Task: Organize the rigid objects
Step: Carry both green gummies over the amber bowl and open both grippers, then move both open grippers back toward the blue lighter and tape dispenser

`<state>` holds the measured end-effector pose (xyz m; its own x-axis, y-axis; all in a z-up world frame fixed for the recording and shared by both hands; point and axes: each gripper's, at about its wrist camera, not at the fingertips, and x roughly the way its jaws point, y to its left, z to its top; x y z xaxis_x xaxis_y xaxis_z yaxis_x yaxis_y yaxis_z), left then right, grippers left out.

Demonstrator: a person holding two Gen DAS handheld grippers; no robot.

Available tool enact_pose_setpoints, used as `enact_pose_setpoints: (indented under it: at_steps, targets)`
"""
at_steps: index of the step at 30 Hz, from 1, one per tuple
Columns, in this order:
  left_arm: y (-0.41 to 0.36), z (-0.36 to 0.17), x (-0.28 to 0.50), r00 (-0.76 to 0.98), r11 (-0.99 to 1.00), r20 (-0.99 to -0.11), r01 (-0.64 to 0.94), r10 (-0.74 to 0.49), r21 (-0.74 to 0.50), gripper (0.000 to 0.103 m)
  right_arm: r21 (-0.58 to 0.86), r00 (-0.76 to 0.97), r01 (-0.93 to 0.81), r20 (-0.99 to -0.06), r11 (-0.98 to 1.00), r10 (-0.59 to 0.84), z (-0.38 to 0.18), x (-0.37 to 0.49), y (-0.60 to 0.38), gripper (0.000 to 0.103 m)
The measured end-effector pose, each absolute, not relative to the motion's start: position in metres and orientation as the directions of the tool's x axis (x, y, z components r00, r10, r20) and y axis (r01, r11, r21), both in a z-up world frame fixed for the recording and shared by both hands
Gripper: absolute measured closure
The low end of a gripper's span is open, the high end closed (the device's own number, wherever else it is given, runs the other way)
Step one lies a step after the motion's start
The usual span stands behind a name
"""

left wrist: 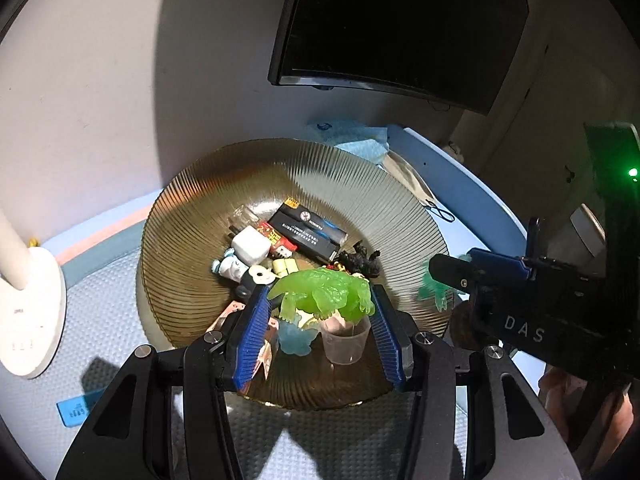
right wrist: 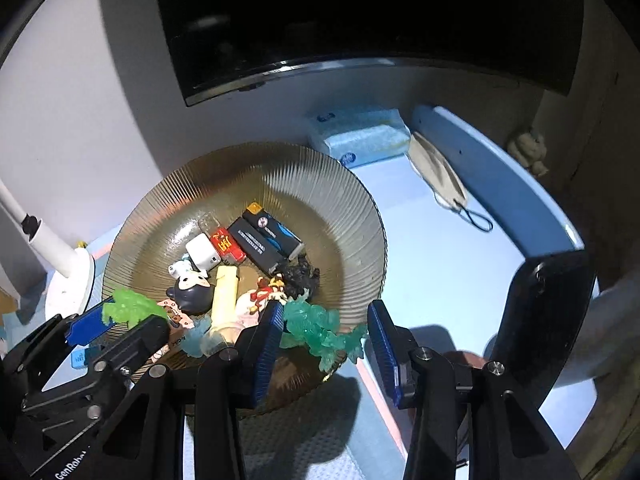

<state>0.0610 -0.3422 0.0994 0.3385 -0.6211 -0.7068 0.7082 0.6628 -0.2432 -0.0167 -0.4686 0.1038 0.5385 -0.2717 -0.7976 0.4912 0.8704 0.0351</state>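
Note:
My left gripper (left wrist: 318, 292) is shut on a light green translucent toy animal (left wrist: 324, 290), held just above the near part of a ribbed amber glass plate (left wrist: 192, 208). My right gripper (right wrist: 325, 308) is shut on a teal translucent toy (right wrist: 320, 328) over the plate's (right wrist: 320, 184) near right rim. Each gripper shows in the other's view: the right gripper (left wrist: 456, 268) with the teal toy (left wrist: 434, 288), the left gripper (right wrist: 116, 320) with the green toy (right wrist: 132, 306). The plate holds black boxes (left wrist: 308, 232), a white cube (left wrist: 250, 246), small figurines and a clear cup (left wrist: 346, 340).
A white lamp base (left wrist: 28, 320) stands left of the plate. Behind it lie a blue tissue pack (right wrist: 360, 136) and a face mask (right wrist: 436, 176), under a dark monitor (left wrist: 400, 20). A blue card (left wrist: 74, 410) lies near left. A dark slab (right wrist: 548, 312) stands at the right.

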Motion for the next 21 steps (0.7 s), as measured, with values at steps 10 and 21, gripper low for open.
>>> enact_pose_setpoints:
  at_steps: [10, 21]
  targets:
    - [-0.263, 0.144, 0.055, 0.429, 0.703, -0.606, 0.63, -0.67, -0.33, 0.015, 0.153, 0.673, 0.453, -0.705, 0.878, -0.224, 0.134, -0.054, -0.456, 0.042]
    - [-0.106, 0.137, 0.036, 0.548, 0.815, -0.604, 0.41, -0.579, -0.409, 0.015, 0.199, 0.716, 0.283, -0.695, 0.938, -0.068, 0.127, -0.067, -0.369, 0.03]
